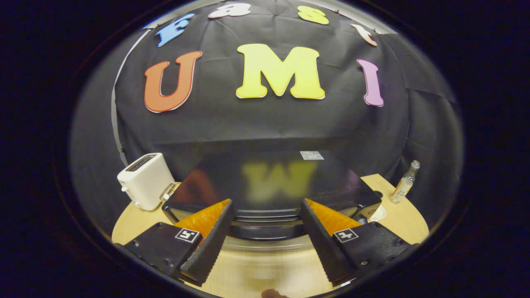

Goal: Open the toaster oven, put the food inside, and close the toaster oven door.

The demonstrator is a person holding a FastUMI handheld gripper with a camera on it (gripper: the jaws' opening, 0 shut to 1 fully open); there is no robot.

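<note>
A black toaster oven (269, 182) with a glossy top stands on the wooden table (397, 219), seen from above its front. My gripper (266, 203) is open, its fingers spread wide on either side of the oven's upper front edge. A dark bar and a silver strip (265, 245), seemingly the door's handle area, run across between the fingers. Neither finger presses on anything. Below the fingers a small brown thing (273, 294) peeks in, blurred, and I cannot tell what it is.
A white pop-up toaster (145, 180) sits left of the oven. A small glass bottle (405, 184) stands to the right, and a white round object (377, 213) shows at the oven's right corner. Black cloth hangs behind.
</note>
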